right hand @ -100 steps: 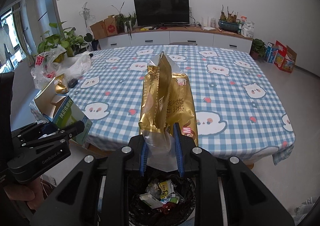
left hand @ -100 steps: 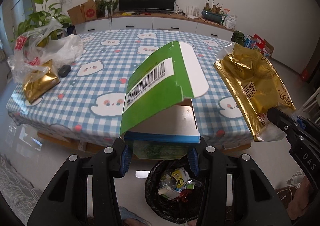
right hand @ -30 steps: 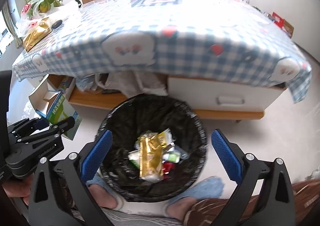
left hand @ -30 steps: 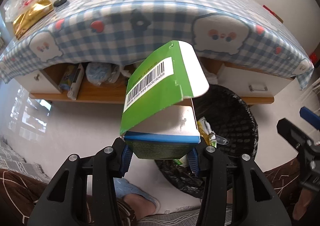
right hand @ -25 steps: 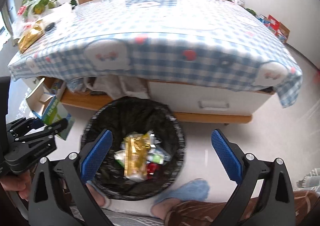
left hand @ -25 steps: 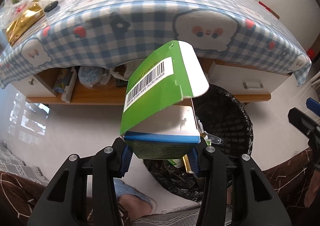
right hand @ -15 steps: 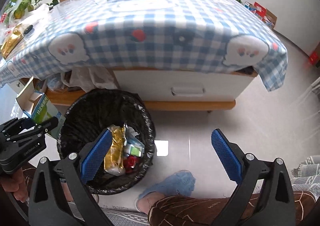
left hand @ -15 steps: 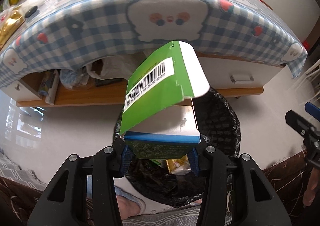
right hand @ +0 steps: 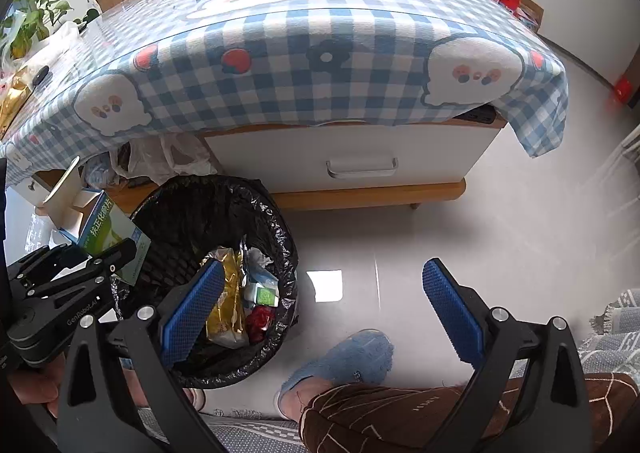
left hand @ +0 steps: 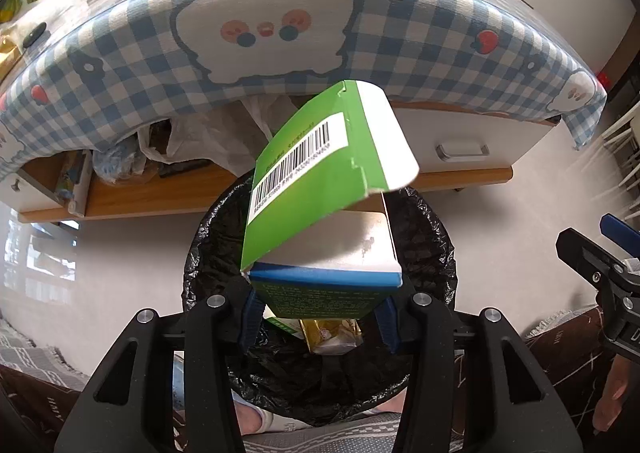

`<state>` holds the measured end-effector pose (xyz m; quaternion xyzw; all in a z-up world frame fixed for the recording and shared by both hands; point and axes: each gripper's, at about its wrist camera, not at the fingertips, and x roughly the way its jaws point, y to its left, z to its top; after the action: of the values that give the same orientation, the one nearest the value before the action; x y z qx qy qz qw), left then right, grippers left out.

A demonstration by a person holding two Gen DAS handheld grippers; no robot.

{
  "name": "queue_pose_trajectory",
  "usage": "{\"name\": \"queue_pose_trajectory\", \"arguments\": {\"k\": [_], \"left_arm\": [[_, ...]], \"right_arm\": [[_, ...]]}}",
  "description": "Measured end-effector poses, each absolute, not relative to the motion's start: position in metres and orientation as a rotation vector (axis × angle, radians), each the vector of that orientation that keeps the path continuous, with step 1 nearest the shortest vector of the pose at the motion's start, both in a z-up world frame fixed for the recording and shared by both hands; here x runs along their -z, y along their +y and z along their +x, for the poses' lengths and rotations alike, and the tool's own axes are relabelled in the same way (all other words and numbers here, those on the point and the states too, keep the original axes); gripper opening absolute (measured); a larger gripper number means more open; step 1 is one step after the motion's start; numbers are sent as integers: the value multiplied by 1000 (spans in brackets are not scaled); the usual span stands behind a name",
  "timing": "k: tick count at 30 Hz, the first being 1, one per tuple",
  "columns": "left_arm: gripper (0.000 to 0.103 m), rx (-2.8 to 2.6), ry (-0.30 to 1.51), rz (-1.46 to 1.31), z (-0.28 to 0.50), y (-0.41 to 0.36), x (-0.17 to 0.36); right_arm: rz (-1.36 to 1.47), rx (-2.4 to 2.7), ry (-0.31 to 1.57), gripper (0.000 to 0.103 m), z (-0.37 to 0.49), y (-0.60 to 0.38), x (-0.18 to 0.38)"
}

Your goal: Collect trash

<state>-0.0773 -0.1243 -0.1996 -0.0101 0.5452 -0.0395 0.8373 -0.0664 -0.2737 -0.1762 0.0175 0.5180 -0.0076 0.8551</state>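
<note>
My left gripper [left hand: 320,317] is shut on a green and white carton box [left hand: 320,209] with an open flap and a barcode, held right above the black-lined trash bin [left hand: 208,261]. In the right wrist view the same box [right hand: 106,231] hangs over the bin's [right hand: 188,209] left rim. My right gripper [right hand: 320,309] is open and empty, to the right of the bin over the floor. A gold snack bag [right hand: 226,301] lies in the bin among other wrappers.
A table with a blue checked cloth [right hand: 320,65] stands behind the bin, with a white drawer [right hand: 360,161] and a wooden shelf [left hand: 160,193] holding bags under it. The person's blue slipper [right hand: 344,361] and leg are beside the bin. More bags lie at the table's far left [right hand: 16,93].
The right gripper dropped the gold bag into the bin, opened, and swung right. The left gripper carried the box down from over the table to above the bin.
</note>
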Motion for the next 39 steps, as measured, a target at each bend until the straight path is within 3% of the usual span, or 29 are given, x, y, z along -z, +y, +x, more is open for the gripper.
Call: {"name": "queue_pose_trajectory", "arguments": {"k": [6, 8, 10, 17, 28, 39], "left_arm": [[48, 80, 1145, -11, -78, -128, 200], [57, 69, 1140, -10, -79, -127, 199], [77, 73, 1134, -18, -82, -126, 194], [96, 70, 1038, -44, -103, -104, 146], [97, 2, 890, -74, -163, -58, 50], [97, 9, 845, -91, -214, -40, 24]], "right_arm": [[45, 27, 1090, 95, -64, -273, 177], [30, 27, 1084, 95, -65, -270, 175], [17, 38, 1073, 95, -66, -268, 172], [26, 25, 986, 95, -79, -258, 137], [24, -50, 757, 95, -133, -219, 40], [-11, -117, 774, 95, -180, -190, 25]]}}
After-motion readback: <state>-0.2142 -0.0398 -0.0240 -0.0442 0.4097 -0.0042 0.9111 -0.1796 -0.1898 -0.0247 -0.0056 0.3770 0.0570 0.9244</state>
